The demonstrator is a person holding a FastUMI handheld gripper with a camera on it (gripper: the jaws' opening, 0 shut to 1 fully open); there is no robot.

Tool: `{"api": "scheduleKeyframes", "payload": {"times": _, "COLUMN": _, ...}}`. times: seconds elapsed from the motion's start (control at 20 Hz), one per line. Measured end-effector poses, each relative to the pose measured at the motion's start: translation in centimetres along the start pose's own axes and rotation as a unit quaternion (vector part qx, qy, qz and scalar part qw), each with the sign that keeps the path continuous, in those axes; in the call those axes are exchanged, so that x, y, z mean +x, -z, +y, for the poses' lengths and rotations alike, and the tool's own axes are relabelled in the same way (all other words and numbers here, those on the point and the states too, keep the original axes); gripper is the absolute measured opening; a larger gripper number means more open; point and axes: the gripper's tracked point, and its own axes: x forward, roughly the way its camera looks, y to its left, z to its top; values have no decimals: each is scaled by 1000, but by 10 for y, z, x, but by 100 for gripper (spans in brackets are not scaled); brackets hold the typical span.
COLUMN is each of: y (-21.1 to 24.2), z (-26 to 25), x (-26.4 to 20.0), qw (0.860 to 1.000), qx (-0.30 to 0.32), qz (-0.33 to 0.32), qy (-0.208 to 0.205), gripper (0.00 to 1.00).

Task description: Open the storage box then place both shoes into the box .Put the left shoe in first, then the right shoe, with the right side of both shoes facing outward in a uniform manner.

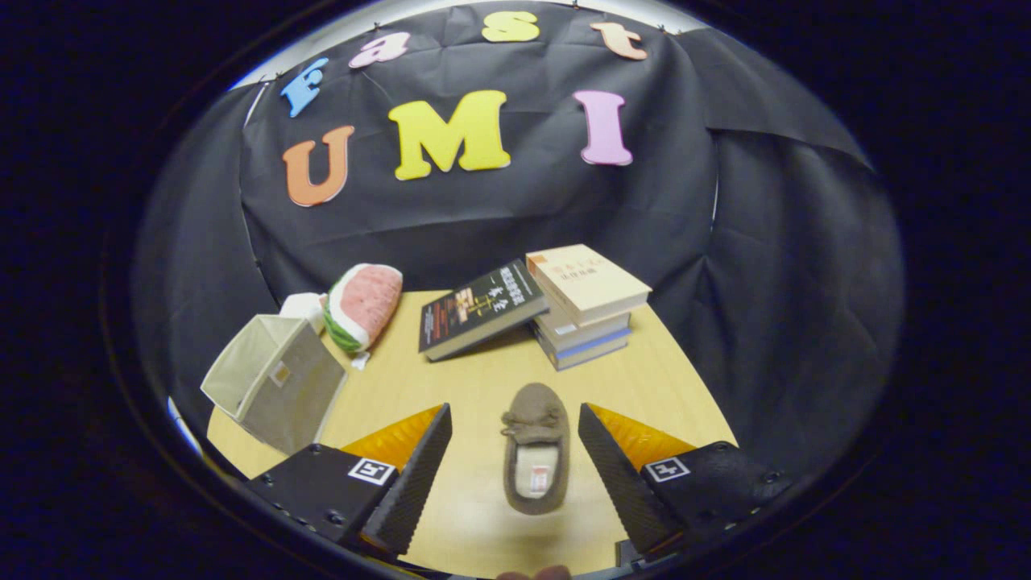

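Observation:
A brown slipper-style shoe (536, 451) with a bow on its toe and a pale insole lies flat on the wooden table (483, 379), toe pointing away. It sits between my two fingers, touching neither. My gripper (513, 459) is open, its jaws spread wide on either side of the shoe. A beige fabric storage box (274, 380) stands off beyond the left finger, tilted, with its open mouth facing up and to the left. A second shoe is not something I can make out.
A watermelon-slice plush (364, 304) lies behind the box with something white (303, 308) beside it. A stack of books (584, 310) stands at the back of the table, with a dark book (481, 309) leaning on it. The table's right edge runs just past the right finger.

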Motion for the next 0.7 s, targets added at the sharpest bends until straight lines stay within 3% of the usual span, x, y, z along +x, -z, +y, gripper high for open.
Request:
{"api": "scheduleKeyframes", "payload": {"times": 0.15, "y": 27, "z": -31, "x": 38, "qw": 999, "qx": -2, "qz": 42, "qy": 5, "gripper": 96}}
{"api": "scheduleKeyframes", "payload": {"times": 0.55, "y": 85, "z": -49, "x": 109, "qw": 989, "qx": 4, "qz": 149, "qy": 3, "gripper": 96}}
{"api": "scheduleKeyframes", "payload": {"times": 0.65, "y": 94, "z": -51, "x": 120, "qw": 985, "qx": 4, "qz": 171, "qy": 1, "gripper": 87}}
{"api": "scheduleKeyframes", "payload": {"times": 0.7, "y": 97, "z": -51, "x": 124, "qw": 984, "qx": 3, "qz": 178, "qy": 1, "gripper": 78}}
